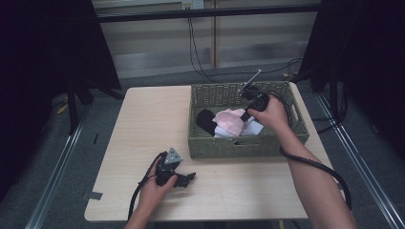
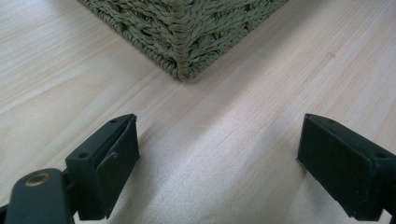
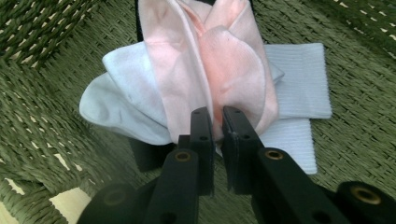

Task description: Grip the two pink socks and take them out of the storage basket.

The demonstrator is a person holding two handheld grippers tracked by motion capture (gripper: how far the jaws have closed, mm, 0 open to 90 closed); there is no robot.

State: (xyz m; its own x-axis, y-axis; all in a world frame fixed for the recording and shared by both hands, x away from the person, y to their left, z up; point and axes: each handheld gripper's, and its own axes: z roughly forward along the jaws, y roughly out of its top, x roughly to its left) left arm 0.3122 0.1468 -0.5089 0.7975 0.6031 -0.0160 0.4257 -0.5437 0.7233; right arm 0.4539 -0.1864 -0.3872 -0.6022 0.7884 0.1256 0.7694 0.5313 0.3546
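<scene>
A green woven basket [image 1: 239,145] stands on the right half of the wooden table [image 1: 143,124]. Inside it lie a pink sock [image 1: 229,121], a white sock [image 1: 255,128] and a black sock [image 1: 205,121]. My right gripper [image 1: 244,118] reaches down into the basket. In the right gripper view its jaws [image 3: 215,116] are shut on a fold of the pink sock [image 3: 219,60], which lies on top of the white sock [image 3: 126,107]. My left gripper [image 1: 188,177] rests on the table near the front edge. It is open with nothing between its fingers [image 2: 219,135].
A corner of the basket [image 2: 187,28] stands just ahead of the left gripper. The basket's woven walls [image 3: 46,116] surround the socks. Cables trail from both grippers, and dark stands flank the table. Bare tabletop stretches to the left of the basket.
</scene>
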